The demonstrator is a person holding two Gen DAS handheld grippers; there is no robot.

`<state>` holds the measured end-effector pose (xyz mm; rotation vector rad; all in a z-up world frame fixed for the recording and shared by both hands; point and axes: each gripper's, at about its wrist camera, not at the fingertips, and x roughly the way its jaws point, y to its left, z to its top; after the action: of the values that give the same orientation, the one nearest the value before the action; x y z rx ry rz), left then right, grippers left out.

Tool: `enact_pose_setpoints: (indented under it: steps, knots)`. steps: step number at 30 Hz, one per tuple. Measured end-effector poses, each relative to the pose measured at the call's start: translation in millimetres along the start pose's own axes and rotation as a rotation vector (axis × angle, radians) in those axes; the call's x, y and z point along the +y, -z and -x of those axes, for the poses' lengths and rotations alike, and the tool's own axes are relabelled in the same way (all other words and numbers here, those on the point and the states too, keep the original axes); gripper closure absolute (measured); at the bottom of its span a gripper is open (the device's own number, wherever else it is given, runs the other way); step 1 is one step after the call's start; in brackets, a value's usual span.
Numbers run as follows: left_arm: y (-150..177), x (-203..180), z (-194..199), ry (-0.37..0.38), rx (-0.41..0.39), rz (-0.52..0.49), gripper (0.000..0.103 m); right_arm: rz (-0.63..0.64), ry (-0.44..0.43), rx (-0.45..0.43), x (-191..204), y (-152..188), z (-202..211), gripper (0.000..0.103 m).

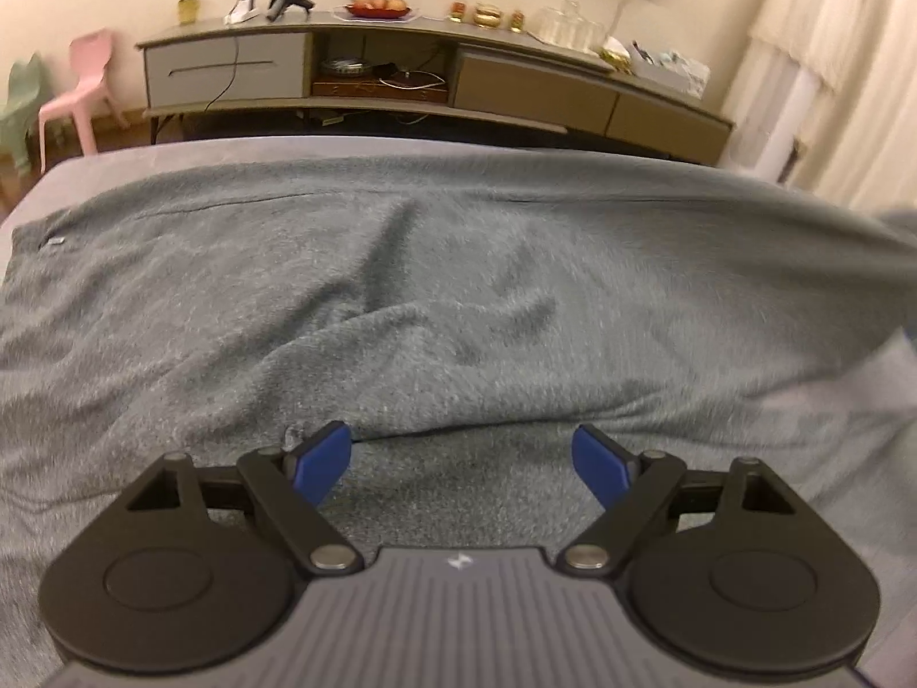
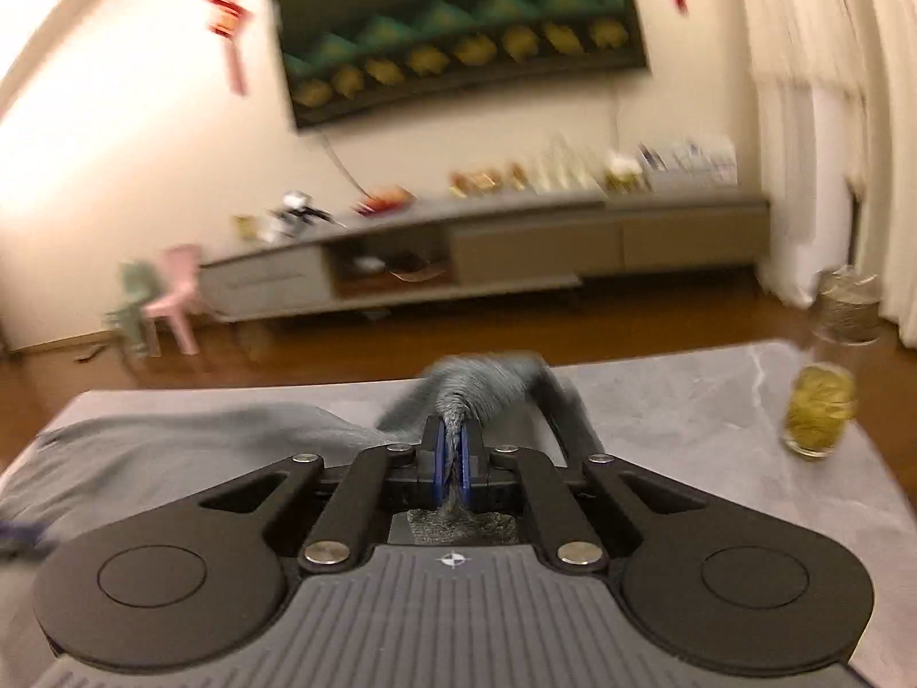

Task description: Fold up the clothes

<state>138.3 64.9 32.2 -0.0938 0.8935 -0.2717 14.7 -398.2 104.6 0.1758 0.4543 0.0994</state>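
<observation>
A grey fuzzy garment [image 1: 435,298] lies spread over the grey table [image 1: 86,163], wrinkled in the middle, with a fold along its near edge. My left gripper [image 1: 461,458] is open just above that near fold, blue pads apart and empty. My right gripper [image 2: 453,453] is shut on a bunched piece of the same grey garment [image 2: 487,384], lifted above the marbled grey table [image 2: 716,401]. The rest of the cloth trails to the left in the right wrist view, which is blurred.
A glass of yellowish drink [image 2: 819,410] stands on the table to the right of my right gripper, with a clear jar [image 2: 848,309] behind it. Beyond the table are a long TV cabinet [image 1: 401,74], a pink chair [image 1: 86,92] and curtains [image 1: 831,57].
</observation>
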Motion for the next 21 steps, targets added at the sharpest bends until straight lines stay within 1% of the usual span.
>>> enact_pose_setpoints:
  steps: [2,4,6,8,11,13,15,17,18,19,20,21]
  knots:
    - [-2.1,4.9,0.2,0.049,-0.01,0.066,0.016,0.005,0.037,0.033,1.2,26.8,33.2,0.098]
    - [-2.0,12.9,-2.9,0.1,-0.011,0.16,0.015,-0.022,0.074,0.077,-3.2,53.5,48.8,0.098]
    - [-0.8,22.4,-6.7,0.144,-0.009,0.261,0.015,-0.085,0.096,0.095,-10.8,75.3,56.4,0.098]
    - [1.8,34.1,-9.8,0.174,-0.007,0.356,0.013,-0.164,0.115,0.084,-17.4,93.6,61.8,0.098]
    - [1.4,44.4,-12.1,0.182,-0.017,0.412,0.012,-0.292,0.158,0.092,-25.8,122.7,59.1,0.098]
    - [0.5,47.1,-12.7,0.172,-0.022,0.428,0.012,-0.291,0.183,0.13,-26.1,129.1,53.6,0.097]
    - [-0.7,46.4,-12.3,0.182,-0.024,0.428,0.012,-0.25,0.144,0.171,-16.8,127.7,48.5,0.083]
    - [-0.6,42.1,-12.8,0.188,-0.023,0.411,0.012,-0.201,0.09,0.211,-5.2,125.1,43.4,0.032]
    - [-0.3,39.7,-13.1,0.189,-0.021,0.402,0.012,-0.154,0.073,0.237,4.5,125.6,38.8,0.024]
    - [-0.1,37.2,-13.5,0.191,-0.019,0.393,0.012,-0.092,0.062,0.265,16.6,127.2,32.8,0.019]
    - [0.2,34.8,-13.9,0.193,-0.017,0.384,0.012,-0.03,0.05,0.293,28.7,128.8,26.9,0.019]
    - [0.4,32.3,-14.3,0.194,-0.015,0.375,0.012,0.028,0.063,0.313,38.0,130.4,21.1,0.019]
